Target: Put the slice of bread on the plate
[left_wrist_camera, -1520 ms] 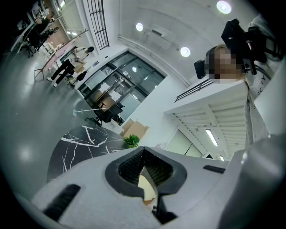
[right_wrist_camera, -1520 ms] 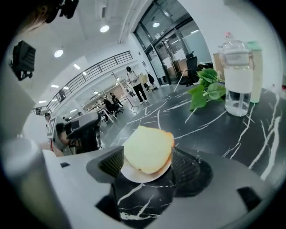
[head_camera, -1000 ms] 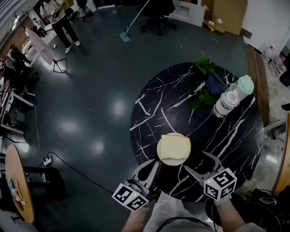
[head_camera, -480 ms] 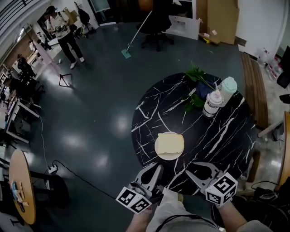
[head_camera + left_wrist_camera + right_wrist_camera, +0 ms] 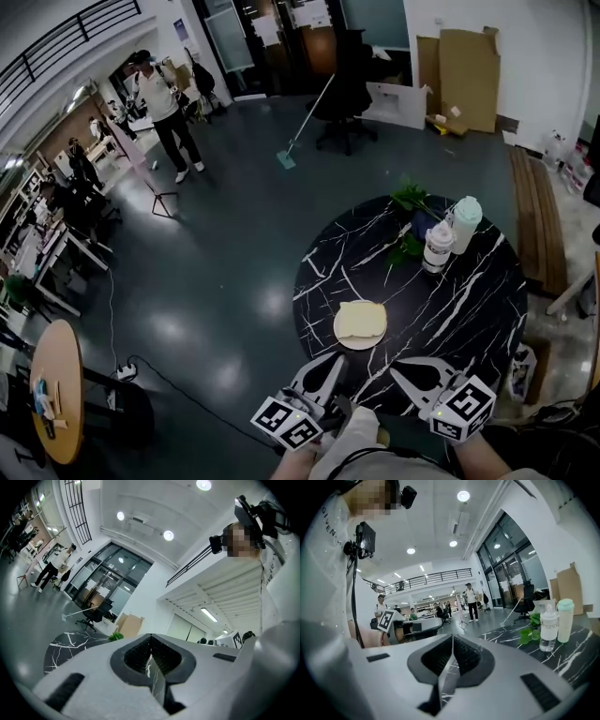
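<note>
A pale slice of bread (image 5: 361,321) lies flat on a small white plate (image 5: 341,334) near the front edge of the round black marble table (image 5: 469,309). Both grippers hang at the table's near rim, short of the plate and apart from it. My left gripper (image 5: 328,364) is shut and empty; its tips meet in the left gripper view (image 5: 151,641). My right gripper (image 5: 411,367) has its jaws closing to shut, tips together (image 5: 452,641), with nothing between them. Neither gripper view shows the bread.
Two bottles (image 5: 439,246) (image 5: 465,223) and a leafy green sprig (image 5: 409,199) stand at the table's far side; the bottles (image 5: 549,629) also show in the right gripper view. A person (image 5: 167,108) stands far off on the shiny floor, beyond an office chair (image 5: 349,94).
Both grippers have drawn back from the plate and risen. The right jaws went from spread wide to shut. The head view has lifted, so the table looks smaller and farther.
</note>
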`<state>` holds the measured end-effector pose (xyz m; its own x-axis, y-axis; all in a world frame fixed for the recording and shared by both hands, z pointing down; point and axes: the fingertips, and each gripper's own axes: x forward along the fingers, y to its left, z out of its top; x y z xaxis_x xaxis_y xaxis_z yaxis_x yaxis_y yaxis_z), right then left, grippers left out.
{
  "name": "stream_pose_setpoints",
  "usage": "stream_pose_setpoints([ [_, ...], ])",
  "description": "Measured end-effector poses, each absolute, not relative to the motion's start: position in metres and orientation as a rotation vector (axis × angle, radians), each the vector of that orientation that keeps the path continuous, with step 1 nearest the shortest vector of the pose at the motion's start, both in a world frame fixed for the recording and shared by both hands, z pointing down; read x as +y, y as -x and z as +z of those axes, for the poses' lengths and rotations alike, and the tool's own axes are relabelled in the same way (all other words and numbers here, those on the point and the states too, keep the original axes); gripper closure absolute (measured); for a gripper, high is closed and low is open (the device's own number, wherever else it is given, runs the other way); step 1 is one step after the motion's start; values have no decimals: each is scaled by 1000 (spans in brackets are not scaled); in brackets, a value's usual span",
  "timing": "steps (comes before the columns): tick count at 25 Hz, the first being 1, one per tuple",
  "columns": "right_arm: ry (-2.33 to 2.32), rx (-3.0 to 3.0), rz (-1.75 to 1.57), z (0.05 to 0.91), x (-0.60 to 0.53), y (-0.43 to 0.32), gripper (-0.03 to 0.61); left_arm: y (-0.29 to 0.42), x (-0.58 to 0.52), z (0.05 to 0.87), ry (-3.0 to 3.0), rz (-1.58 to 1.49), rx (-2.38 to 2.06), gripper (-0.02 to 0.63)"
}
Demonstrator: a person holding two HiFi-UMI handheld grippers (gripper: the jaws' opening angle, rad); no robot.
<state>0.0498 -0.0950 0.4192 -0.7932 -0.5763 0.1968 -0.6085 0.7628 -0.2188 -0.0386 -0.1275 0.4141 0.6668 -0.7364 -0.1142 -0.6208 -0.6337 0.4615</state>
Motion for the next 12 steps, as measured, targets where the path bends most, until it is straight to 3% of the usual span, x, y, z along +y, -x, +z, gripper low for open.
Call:
stream_pose_setpoints([
  [12, -940, -2858, 385, 402, -75, -52, 568, 24, -111, 392, -2561, -440, -1039, 606],
])
